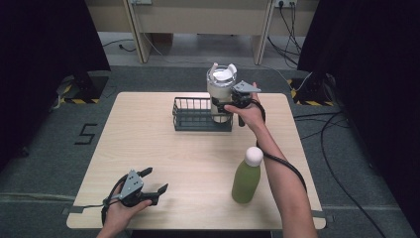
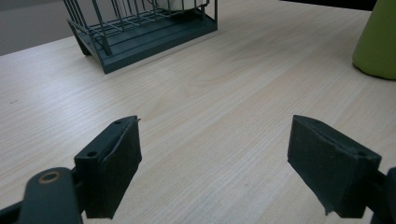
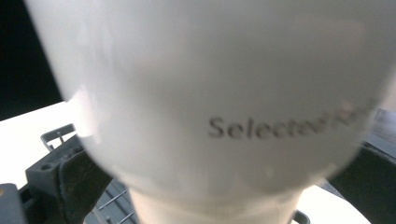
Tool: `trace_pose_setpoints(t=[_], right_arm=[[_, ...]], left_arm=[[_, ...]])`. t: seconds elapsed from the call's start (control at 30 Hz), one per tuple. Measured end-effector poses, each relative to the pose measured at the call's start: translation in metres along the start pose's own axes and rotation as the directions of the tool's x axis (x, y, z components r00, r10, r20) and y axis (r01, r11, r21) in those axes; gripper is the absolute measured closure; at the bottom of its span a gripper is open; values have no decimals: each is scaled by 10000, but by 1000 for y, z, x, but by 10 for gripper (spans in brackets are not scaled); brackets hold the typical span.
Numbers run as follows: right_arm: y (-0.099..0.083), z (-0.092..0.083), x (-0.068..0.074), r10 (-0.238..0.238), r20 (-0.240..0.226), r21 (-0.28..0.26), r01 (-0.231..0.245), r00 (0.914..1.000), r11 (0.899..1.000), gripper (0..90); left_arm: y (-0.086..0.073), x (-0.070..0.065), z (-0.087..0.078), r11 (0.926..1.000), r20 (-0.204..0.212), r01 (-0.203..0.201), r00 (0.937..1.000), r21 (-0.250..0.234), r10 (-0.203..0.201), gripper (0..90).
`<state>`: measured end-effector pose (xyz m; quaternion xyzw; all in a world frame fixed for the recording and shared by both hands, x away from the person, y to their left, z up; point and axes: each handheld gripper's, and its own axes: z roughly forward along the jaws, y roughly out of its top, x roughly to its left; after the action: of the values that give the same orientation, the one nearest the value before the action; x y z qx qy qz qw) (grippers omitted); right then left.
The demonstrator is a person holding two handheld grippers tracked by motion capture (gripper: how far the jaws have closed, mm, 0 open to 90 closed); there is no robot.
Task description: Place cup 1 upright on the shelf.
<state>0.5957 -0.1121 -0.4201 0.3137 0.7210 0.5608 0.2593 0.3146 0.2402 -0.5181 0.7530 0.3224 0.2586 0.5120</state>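
From above, my right gripper (image 1: 224,105) clamps a white cup (image 1: 221,87) at the right end of a dark wire basket (image 1: 190,115) on the table (image 1: 148,144); my left gripper (image 1: 154,181) rests near the front left corner, jaws spread wide, holding nothing. A green bottle (image 1: 247,176) stands front right. In the left gripper view, bare table lies between my jaws. The right gripper view shows the cup (image 3: 210,93) pressed between my jaws, lettered "Selected".
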Motion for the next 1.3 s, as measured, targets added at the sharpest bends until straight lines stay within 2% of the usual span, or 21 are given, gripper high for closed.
trace_pose_setpoints(t=[0.3, 0.5, 0.73, 0.97, 1.13, 1.3], right_arm=[[-2, -16, -2, 1, -138, 33, -1, 9999, 10000, 2], [-4, -32, -2, 98, -6, -53, -98, 10000, 9999, 5], [-12, -62, -7, 234, 552, -119, -227, 9982, 9997, 27], [-25, -95, -8, 450, 1196, -149, -435, 9918, 9989, 37], [-42, -119, -6, 579, 1687, -165, -560, 9840, 9983, 39], [-63, -142, -3, 613, 2115, 29, -634, 9754, 9980, 42]], left_arm=[[0, -1, 1, 10000, 50, -6, 10000, -27, 6, 166], [2, -2, 1, 9998, 144, -80, 9999, -188, 82, 162], [5, -4, 1, 9993, 293, -179, 9994, -343, 189, 158], [9, -7, 1, 9982, 403, -217, 9989, -554, 240, 154], [14, -10, -1, 9968, 486, -253, 9984, -755, 290, 151], [22, -15, -1, 9946, 767, -220, 9966, -1013, 299, 149]])
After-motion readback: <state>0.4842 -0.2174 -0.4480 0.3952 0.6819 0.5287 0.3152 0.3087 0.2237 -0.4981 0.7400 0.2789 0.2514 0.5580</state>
